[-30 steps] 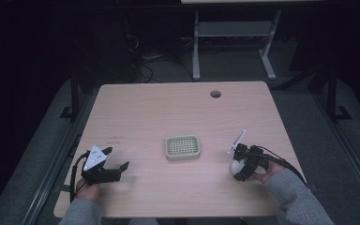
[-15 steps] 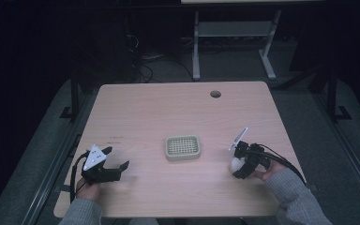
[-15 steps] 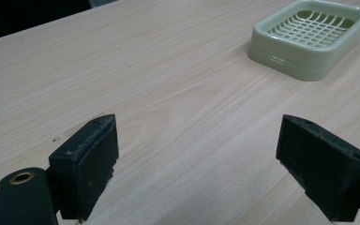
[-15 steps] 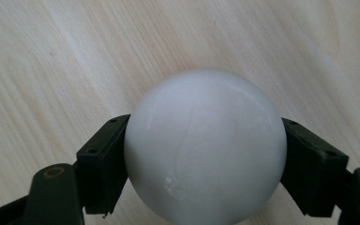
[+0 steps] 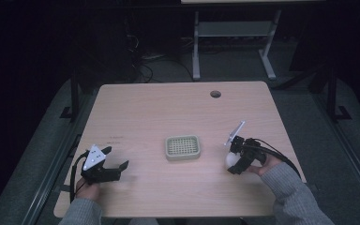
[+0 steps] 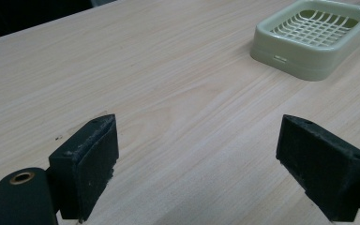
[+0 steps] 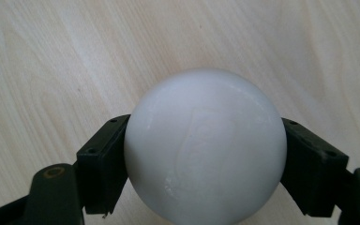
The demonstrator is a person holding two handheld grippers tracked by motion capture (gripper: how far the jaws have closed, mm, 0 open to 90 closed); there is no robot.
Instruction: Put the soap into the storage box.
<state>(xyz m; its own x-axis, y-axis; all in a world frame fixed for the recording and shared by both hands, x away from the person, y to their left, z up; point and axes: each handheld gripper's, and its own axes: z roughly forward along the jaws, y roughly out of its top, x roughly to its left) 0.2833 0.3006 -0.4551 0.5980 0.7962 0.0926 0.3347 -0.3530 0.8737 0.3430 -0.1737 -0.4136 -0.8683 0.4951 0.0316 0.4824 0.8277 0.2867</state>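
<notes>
Gripping white soap, right gripper clamped on both sides, low over table, right of dish. Left gripper: spread wide, holding nothing, near front-left edge.

Dim room, dark all round. Pale wood-grain table with a round cable hole near its far edge. Grey carpeted floor beneath. White metal frame legs of another desk behind, black cables tangled beside them.
</notes>
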